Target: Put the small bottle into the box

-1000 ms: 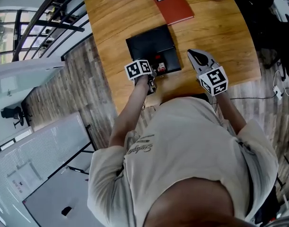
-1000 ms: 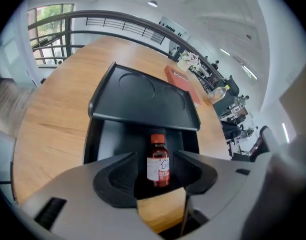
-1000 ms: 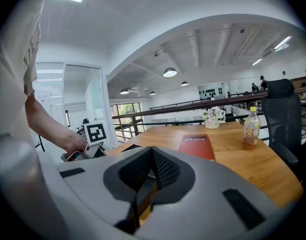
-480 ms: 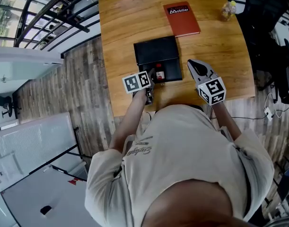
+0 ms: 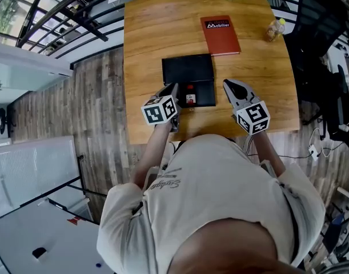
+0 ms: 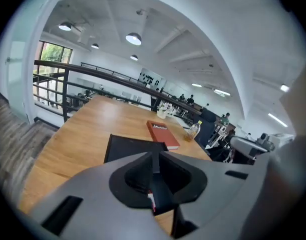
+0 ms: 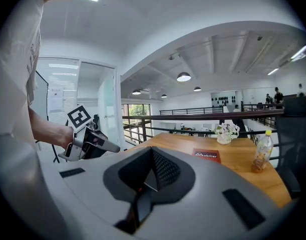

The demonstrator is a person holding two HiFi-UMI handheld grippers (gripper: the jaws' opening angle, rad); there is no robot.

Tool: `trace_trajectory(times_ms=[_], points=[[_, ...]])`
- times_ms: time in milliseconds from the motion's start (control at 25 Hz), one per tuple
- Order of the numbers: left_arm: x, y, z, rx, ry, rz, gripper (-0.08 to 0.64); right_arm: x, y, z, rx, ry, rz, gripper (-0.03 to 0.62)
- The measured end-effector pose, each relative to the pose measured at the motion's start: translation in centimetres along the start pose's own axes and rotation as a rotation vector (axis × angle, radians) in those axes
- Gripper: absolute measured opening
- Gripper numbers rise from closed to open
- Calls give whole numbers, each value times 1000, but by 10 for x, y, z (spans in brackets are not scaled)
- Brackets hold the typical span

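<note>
Small bottle (image 5: 190,99) sat inside open box (image 5: 187,70) on worktop (image 5: 145,33). My left gripper (image 5: 174,88) just closed, empty, beside box. My right gripper (image 5: 228,85) shut, empty, near box. Placement judged done; perhaps closing box left.

Bright, even indoor light.
Fisheye bends every edge, corners go black; round white ceiling lamps (image 6: 133,38) glow; the light wooden worktop (image 5: 157,33) is evenly lit.

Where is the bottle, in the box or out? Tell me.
In: the head view shows the bottle lying within the open black box.
</note>
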State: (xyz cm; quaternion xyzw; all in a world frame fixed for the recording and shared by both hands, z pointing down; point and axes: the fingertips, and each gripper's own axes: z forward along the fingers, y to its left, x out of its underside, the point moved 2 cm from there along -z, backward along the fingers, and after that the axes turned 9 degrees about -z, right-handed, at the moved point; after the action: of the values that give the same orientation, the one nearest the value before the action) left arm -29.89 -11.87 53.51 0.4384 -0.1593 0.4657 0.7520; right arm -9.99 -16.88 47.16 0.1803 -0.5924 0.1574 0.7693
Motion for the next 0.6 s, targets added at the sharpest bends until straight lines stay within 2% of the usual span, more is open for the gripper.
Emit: trace_trajectory(times_ms=[120,280,360,480,600], points=[[-13,-14,-8,59,-63,23,46,-11,0,-2,-15,-9,-2,-5],[-34,-37,-24,78,-144,135,44,-33,-3,-6,-49,-36,10,-5],[-47,-48,-33,95,-181,187,43,-46,-4,-5,-58,-51,-13,-5],[-64,-58,-46,135,-219,208,41,-65,-4,-1,-67,-82,-50,-5],[-79,-64,-58,132,-265,253,41,-80,-5,2,-66,-108,-78,-5]])
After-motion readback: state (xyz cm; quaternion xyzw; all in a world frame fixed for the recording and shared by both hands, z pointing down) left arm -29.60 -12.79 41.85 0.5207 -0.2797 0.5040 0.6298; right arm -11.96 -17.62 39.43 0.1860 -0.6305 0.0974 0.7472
